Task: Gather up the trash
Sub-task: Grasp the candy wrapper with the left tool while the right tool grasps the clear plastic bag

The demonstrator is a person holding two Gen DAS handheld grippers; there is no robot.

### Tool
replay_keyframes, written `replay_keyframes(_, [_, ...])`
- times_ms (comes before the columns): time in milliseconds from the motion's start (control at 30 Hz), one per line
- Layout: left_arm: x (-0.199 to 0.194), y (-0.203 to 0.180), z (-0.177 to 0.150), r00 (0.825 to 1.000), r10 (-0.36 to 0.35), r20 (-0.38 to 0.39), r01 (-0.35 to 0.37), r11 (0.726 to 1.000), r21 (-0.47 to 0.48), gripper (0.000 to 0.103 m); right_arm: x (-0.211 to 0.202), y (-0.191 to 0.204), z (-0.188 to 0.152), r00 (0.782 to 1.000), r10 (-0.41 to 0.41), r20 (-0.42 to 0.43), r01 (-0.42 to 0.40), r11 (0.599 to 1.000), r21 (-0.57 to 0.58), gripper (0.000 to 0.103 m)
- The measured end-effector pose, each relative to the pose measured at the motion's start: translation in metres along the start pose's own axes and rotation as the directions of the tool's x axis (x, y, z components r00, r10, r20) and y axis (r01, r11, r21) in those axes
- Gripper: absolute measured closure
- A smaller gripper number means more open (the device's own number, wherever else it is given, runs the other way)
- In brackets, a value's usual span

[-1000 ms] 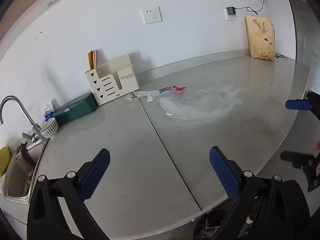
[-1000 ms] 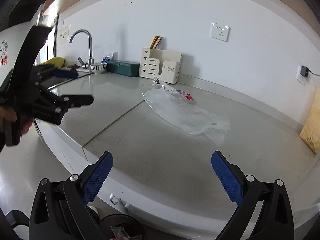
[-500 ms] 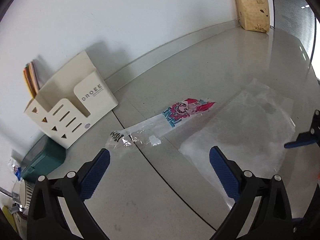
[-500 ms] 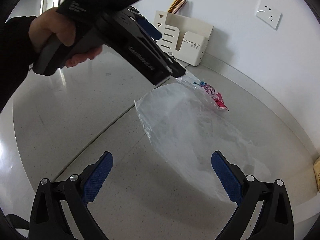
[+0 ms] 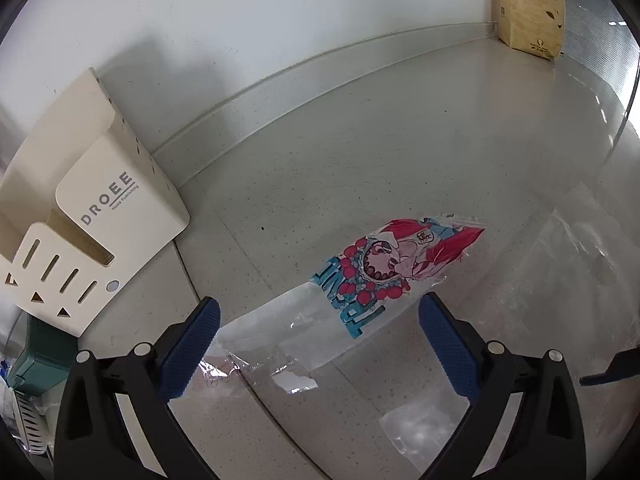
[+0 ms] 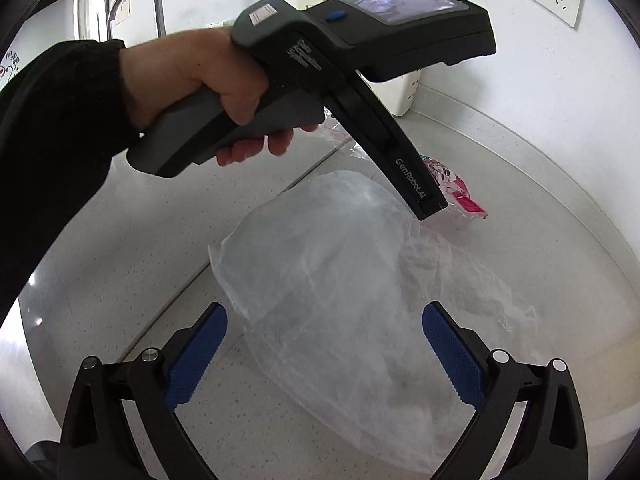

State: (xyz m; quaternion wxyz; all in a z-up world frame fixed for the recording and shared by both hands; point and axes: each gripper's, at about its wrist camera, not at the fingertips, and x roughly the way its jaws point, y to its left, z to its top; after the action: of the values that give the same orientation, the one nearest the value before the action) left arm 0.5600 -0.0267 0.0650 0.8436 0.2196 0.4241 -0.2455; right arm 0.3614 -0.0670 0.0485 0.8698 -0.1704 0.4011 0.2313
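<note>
both claws have been closing in on the counter [image 5: 400,128] over the last second — the left claw [image 5: 318,340] is now hanging low with its jaws spread wide, straddling the wrapper [image 5: 352,296], whose clear tail is lying between the blue pads [image 5: 192,344] and whose printed end is reaching ahead and to the right. nothing is being gripped yet. the right claw [image 6: 324,344] is also gaping, released, with the clear bag [image 6: 332,280] spreading out just ahead of and between its pads, the left tool passing above it. the approach seems to be ending; a squeeze on the thin film is likely coming next — it may slip, being flat against the counter.
</note>
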Motion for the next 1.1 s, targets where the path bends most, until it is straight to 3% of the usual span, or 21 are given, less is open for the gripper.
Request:
replay_keyframes(67, [0.006,0.004,0.002,1.0,-0.009,-0.005,0.009,1.0,-0.013,0.004,0.003,-0.003,0.003,1.0,0.008,-0.005,-0.008,1.0,0.01,0.013])
replay_keyframes(133, [0.012,0.007,0.004,1.0,-0.025,-0.006,0.025,0.999,-0.028,0.007,0.009,-0.008,0.005,0.999,0.026,-0.033,-0.025,0.999,0.031,0.038])
replay_keyframes(267, [0.022,0.009,0.008,0.999,-0.05,-0.004,0.05,0.998,-0.048,0.04,0.014,-0.011,0.004,0.998,0.023,-0.055,-0.02,0.998,0.051,0.06])
replay_keyframes(400, [0.024,0.012,0.007,0.998,-0.051,0.025,0.052,0.997,-0.052,0.062,0.009,-0.011,0.0,0.999,0.005,-0.051,-0.003,0.999,0.049,0.085])
replay_keyframes(433, [0.023,0.013,0.006,0.999,-0.04,0.034,0.042,0.997,-0.057,0.063,0.007,-0.012,-0.001,0.999,0.002,-0.046,0.0,0.999,0.054,0.091])
replay_keyframes(500, [0.02,0.015,0.004,0.998,-0.044,0.043,0.047,0.997,-0.068,0.07,0.0,-0.013,-0.005,0.999,-0.005,-0.031,0.007,0.998,0.061,0.093])
replay_keyframes(767, [0.001,0.028,-0.004,0.997,-0.013,0.079,0.023,0.992,-0.121,0.079,-0.024,-0.022,-0.022,1.0,-0.026,0.016,0.025,0.997,0.08,0.095])
replay_keyframes(967, [-0.021,0.034,-0.016,0.993,-0.009,0.12,0.032,0.981,-0.19,0.097,-0.051,-0.025,-0.036,0.997,-0.033,0.069,0.025,0.993,0.116,0.095])
replay_keyframes(1100, [-0.04,0.031,-0.03,0.99,-0.006,0.143,0.039,0.971,-0.234,0.099,-0.07,-0.033,-0.048,0.993,-0.037,0.11,0.019,0.987,0.16,0.095])
